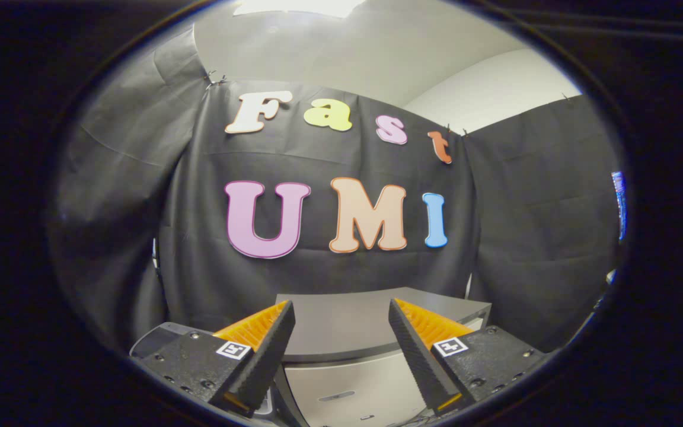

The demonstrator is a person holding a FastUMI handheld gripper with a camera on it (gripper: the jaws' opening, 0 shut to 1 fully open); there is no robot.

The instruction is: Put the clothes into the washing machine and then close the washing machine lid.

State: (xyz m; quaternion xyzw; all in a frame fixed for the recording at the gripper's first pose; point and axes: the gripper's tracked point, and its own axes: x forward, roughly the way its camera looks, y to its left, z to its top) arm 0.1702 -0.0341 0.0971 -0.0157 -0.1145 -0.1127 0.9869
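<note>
While the gripper (341, 332) is held up level, its two fingers (267, 347) stand spread well apart with nothing between them, so it is plainly open and carrying nothing. Just ahead of the fingers and a little below them sits the washing machine (371, 332), a pale grey box whose flat lid (341, 323) lies down shut across its top; the gap between the fingertips frames the lid's near edge. Lower down, between the finger bases, I can see the machine's light front panel (353, 391) with a small dark slot in it, though it is too blurred to make out what that slot is. Beyond the machine hangs the booth's black cloth wall (513, 225), creased and pinned up at the corners, wrapping round on both sides of the gripper. Above the cloth a plain white wall (495, 89) and a ceiling show, with a bright light panel (294, 7) at the very top. From where the gripper points I cannot make out any clothes.
</note>
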